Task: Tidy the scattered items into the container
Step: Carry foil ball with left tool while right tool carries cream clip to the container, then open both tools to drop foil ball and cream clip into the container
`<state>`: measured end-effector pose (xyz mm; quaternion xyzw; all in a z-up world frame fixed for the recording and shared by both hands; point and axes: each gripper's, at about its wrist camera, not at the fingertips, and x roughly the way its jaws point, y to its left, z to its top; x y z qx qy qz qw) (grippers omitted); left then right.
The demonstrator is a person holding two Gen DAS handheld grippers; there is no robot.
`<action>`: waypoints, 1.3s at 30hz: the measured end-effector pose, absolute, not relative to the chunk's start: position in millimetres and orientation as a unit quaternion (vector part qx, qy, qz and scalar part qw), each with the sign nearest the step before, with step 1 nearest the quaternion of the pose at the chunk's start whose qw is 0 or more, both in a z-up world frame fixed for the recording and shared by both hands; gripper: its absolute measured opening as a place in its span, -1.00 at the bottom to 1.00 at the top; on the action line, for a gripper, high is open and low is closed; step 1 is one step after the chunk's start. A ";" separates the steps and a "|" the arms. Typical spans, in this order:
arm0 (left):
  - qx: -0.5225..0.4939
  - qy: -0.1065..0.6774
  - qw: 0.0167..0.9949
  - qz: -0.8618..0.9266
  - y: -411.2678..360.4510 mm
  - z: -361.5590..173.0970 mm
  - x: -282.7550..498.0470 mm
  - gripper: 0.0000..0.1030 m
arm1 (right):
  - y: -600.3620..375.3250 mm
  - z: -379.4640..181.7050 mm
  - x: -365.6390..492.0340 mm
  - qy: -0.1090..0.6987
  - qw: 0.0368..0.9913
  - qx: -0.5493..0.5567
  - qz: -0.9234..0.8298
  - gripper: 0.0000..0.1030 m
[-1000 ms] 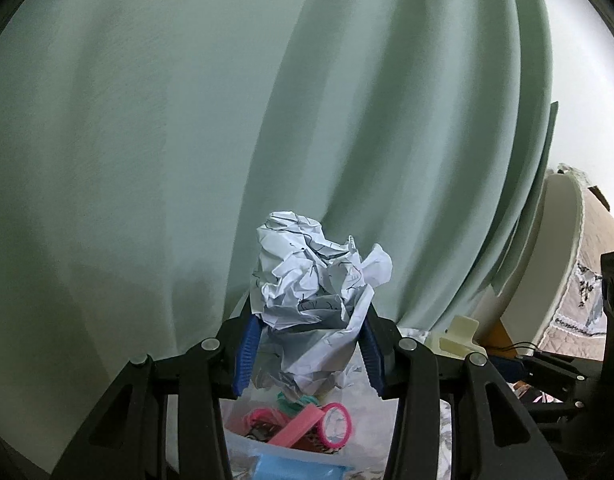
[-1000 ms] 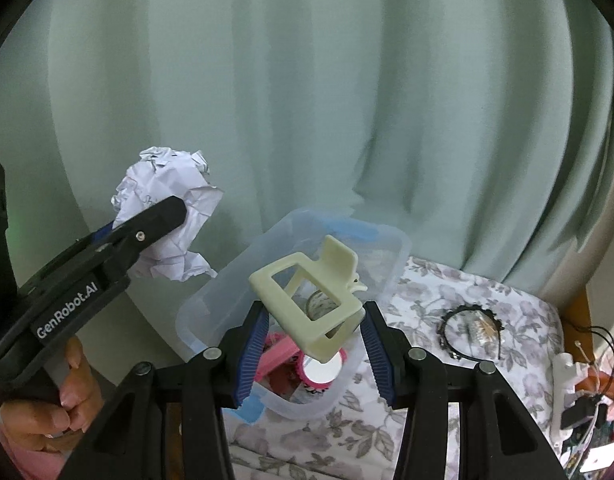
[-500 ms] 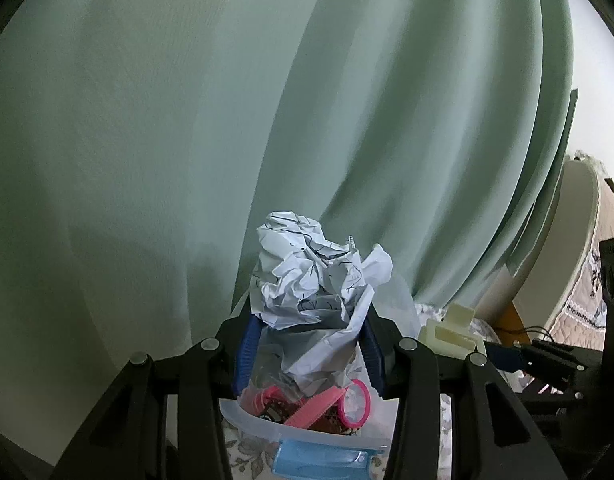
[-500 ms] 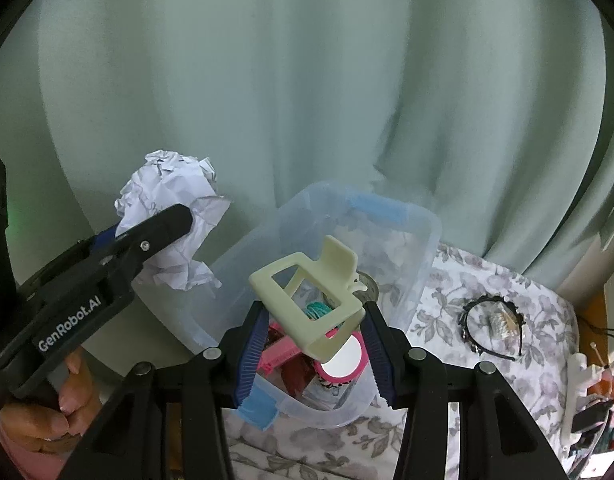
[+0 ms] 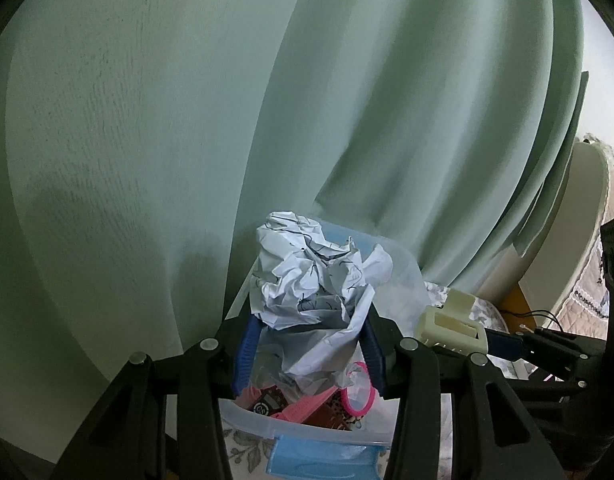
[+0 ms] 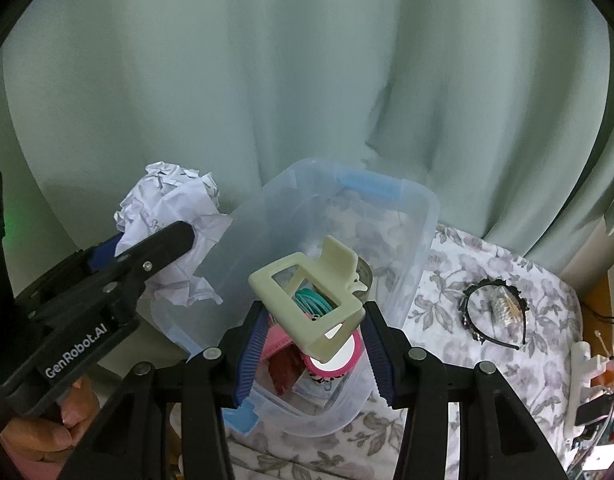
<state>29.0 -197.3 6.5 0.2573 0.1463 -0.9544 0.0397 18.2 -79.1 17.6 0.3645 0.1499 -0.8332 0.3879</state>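
Observation:
My left gripper (image 5: 309, 348) is shut on a crumpled ball of white paper (image 5: 313, 280), held above the near end of a clear plastic container (image 5: 267, 426) with blue clips. In the right wrist view the same paper ball (image 6: 169, 220) hangs at the container's left edge. My right gripper (image 6: 313, 344) is shut on a cream plastic hair claw (image 6: 307, 300), directly over the open container (image 6: 423, 240). Inside lie a pink round mirror (image 6: 335, 364), teal hair ties (image 6: 313, 300) and other small things. The hair claw (image 5: 453, 324) also shows at the right of the left wrist view.
A black beaded headband (image 6: 493, 312) lies on the floral cloth (image 6: 447, 280) to the right of the container. A pale green curtain (image 6: 307, 80) hangs close behind. White and orange clutter (image 6: 591, 368) sits at the far right. A person's hand (image 6: 47, 436) grips the left tool.
Both grippers have sunk toward the container with their loads still held. The container now fills more of each view and its inside shows more fully.

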 end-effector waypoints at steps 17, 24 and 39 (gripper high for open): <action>0.274 0.156 0.040 -0.948 -195.9 11.5 19.8 -0.03 | -91.5 10.7 11.1 0.142 0.373 0.368 -0.840 0.00; 0.278 0.162 0.043 -0.946 -207.8 2.3 22.2 0.25 | -90.1 6.3 7.1 0.138 0.377 0.376 -0.835 0.14; 0.275 0.162 0.054 -0.946 -209.2 6.7 25.7 0.30 | -85.9 8.0 7.0 0.134 0.385 0.381 -0.830 0.20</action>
